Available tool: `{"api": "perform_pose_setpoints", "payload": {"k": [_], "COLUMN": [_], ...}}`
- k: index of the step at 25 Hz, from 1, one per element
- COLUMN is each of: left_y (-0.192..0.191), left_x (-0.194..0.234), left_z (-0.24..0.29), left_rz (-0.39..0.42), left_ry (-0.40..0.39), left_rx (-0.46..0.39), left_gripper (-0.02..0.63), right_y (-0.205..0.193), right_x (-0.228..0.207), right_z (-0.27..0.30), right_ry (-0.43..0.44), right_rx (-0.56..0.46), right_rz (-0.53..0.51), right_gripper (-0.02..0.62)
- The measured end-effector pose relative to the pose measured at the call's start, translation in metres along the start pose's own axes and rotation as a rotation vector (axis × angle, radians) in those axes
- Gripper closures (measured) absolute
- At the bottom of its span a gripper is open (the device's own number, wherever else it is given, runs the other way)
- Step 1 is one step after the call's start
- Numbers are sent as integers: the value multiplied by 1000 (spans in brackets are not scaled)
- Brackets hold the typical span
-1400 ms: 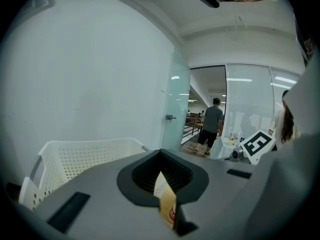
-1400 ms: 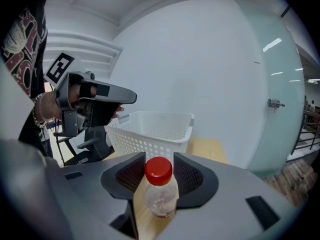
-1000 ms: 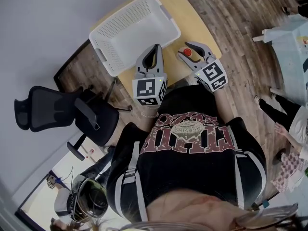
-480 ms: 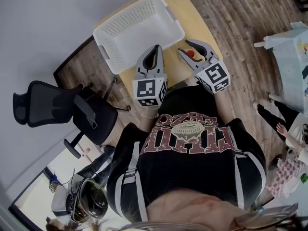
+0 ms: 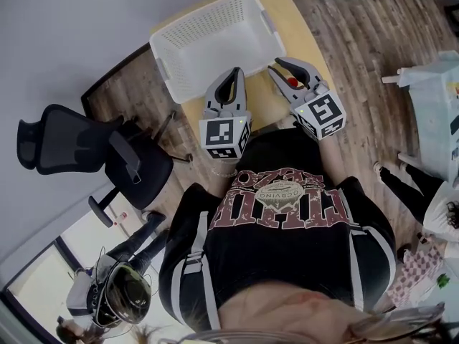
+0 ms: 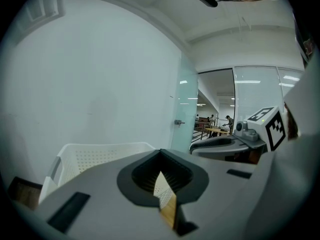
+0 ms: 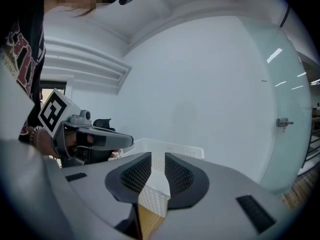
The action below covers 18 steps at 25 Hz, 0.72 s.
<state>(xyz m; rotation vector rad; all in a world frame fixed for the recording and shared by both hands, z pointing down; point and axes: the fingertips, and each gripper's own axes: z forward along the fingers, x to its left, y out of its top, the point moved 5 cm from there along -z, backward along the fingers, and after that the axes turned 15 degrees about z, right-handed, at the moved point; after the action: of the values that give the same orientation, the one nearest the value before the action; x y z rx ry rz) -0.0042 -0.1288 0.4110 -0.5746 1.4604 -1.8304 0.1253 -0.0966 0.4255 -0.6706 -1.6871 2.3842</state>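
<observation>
Right gripper point(image 7: 156, 156): fingers slightly spread, nothing gripped, just short of the white basket point(image 5: 215, 38). From above, a small round red cap point(image 5: 292, 83) shows between them. Left gripper point(image 6: 161, 152): fingers pressed together.

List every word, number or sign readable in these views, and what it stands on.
Shirt: dark red block print, upside down in the head view, not legible.
Left gripper and right gripper: black-and-white square markers only, no words or numbers.
Nothing else bears text.
</observation>
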Motion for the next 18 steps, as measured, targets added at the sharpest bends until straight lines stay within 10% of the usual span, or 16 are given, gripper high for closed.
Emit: {"api": "perform_pose_setpoints", "payload": {"k": [18], "left_y": [-2], "left_x": [13], "left_z": [-23], "left_rz": [-18], "left_ry": [78], "left_rx": [-14], "left_gripper": [560], "right_y": [21], "right_x": [31], "right_z": [29], "right_ry": [105], "right_rx": [-19], "right_rz": [-21], "right_gripper": [548]}}
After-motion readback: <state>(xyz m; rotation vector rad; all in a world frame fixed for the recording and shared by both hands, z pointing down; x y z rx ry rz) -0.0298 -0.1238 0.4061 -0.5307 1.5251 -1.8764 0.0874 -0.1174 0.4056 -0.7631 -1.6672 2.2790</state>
